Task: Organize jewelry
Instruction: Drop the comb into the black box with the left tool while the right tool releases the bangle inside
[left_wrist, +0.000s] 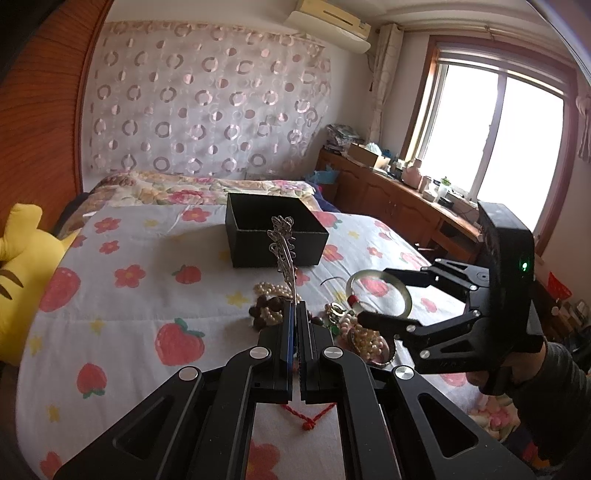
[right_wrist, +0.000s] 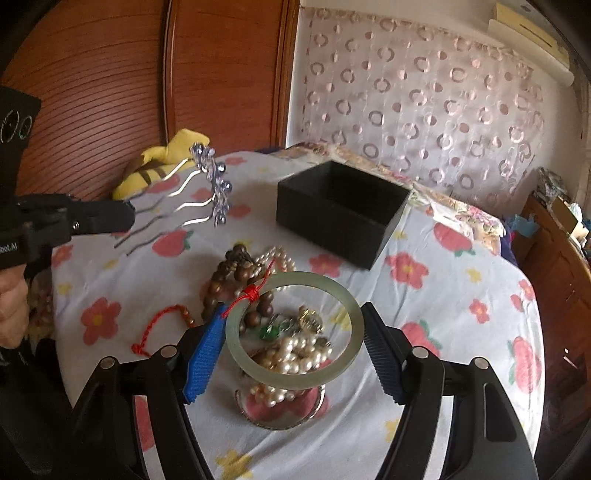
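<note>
- The left gripper (left_wrist: 294, 306) is pinched tight on the prongs of a silver hair comb (left_wrist: 283, 246). The comb sticks up in the air, over the middle of the bed (left_wrist: 140, 317).
- The right gripper (right_wrist: 295, 343) has a pale green bangle (right_wrist: 349, 306) between its fingers. The blue pad touches the ring on one side. On the other side I cannot tell if the pad touches it, so I cannot say it is really gripped.
- The black box (right_wrist: 332, 218) sits open toward the far end of the bed, past the pile of jewelry (right_wrist: 291, 350). It looks empty from here.
- To do this step well, I think the comb should go over the box first and come down low before the fingers let go. That way the thin prongs do not bend or bounce out.
- The bangle looks hard and smooth. It could slip, so squeeze it gently but firmly, then lift it slowly.
- The comb has wavy silver prongs and a row of shiny beads on top.
- The pile has white pearls, brown wood beads, a green stone and a red cord (right_wrist: 155, 325). They look tangled, so pick one piece at a time.
</note>
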